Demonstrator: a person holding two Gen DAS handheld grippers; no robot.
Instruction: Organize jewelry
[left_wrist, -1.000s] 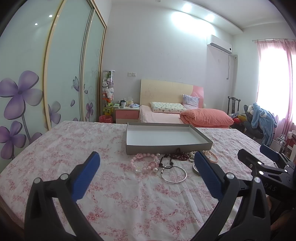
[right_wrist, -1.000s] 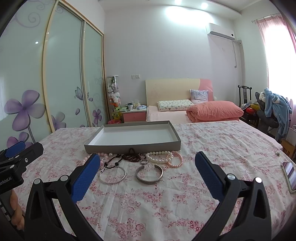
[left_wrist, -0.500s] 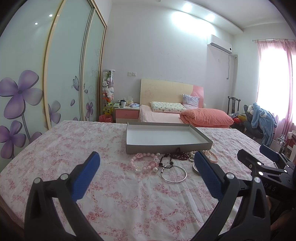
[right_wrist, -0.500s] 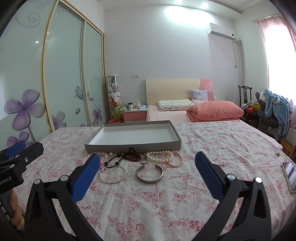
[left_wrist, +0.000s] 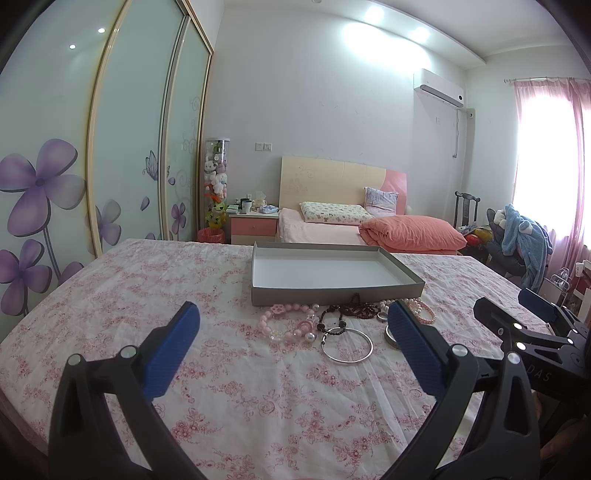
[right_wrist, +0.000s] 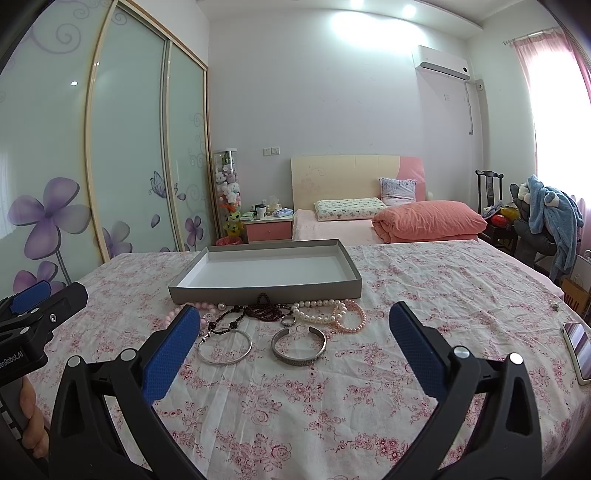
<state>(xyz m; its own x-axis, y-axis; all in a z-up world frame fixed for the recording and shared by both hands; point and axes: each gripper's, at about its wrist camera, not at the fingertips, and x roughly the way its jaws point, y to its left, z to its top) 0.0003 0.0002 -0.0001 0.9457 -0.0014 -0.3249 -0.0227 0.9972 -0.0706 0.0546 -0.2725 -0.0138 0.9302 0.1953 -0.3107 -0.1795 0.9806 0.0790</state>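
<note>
On the desk (right_wrist: 424, 280), covered by a floral cloth, the jewelry is laid in a loose row along the near wall of the gray tray (right_wrist: 266, 286), apparently so that each piece can be lifted straight over the low rim. The tray is seen to be empty, so no piece has yet been sorted.

Taken from nine o'clock to three o'clock in the right wrist view, the row consists of a pink bead bracelet (left_wrist: 284, 321), a dark bead string (right_wrist: 264, 310), a thin silver bangle (right_wrist: 224, 349), a small ring (right_wrist: 288, 320), an open silver cuff (right_wrist: 299, 347) and pearl strands (right_wrist: 319, 310).

The left tool (left_wrist: 291, 345) is held spread wide with nothing between its pads, aimed at twelve o'clock toward the pink beads and the bangle. The right tool (right_wrist: 291, 345) is likewise wide apart and empty, the cuff being framed between its pads. A phone (right_wrist: 578, 347) lies at three o'clock, well apart.
</note>
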